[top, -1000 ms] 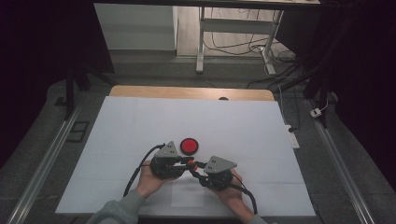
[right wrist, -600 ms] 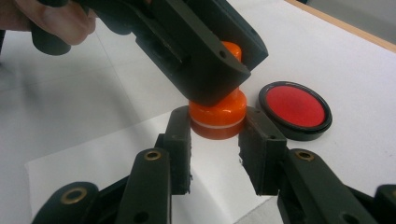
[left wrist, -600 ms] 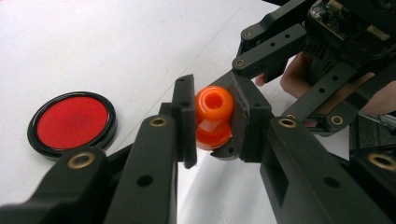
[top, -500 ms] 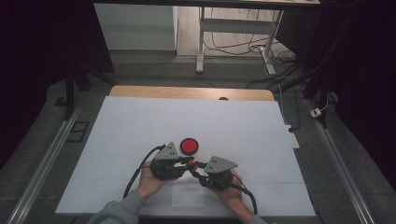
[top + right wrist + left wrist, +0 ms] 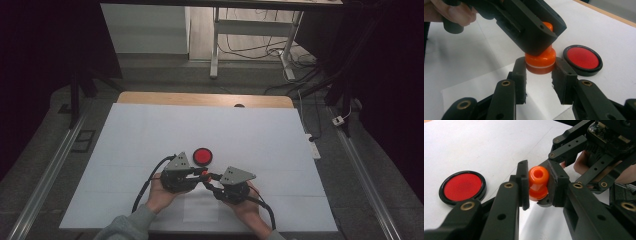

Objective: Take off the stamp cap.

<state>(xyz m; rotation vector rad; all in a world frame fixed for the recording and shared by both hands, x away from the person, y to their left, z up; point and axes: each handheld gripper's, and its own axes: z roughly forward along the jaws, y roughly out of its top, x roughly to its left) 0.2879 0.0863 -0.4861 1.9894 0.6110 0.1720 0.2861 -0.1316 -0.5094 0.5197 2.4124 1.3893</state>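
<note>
Table cover: I see a white sheet (image 5: 150,130) over the tabletop.
Far edge: bare wood strip (image 5: 200,98).
Floor beyond: loose cables (image 5: 250,50), white desk legs (image 5: 215,45).

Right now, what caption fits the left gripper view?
Two grippers share one orange piece beside a red disc on the white table.

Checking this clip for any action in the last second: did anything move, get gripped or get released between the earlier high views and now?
Nothing visibly changed. The left gripper and the right gripper stay shut on the orange piece, one on its upper part, one on its base, and the hands have not shifted. The red disc lies where it was on the white table.
</note>
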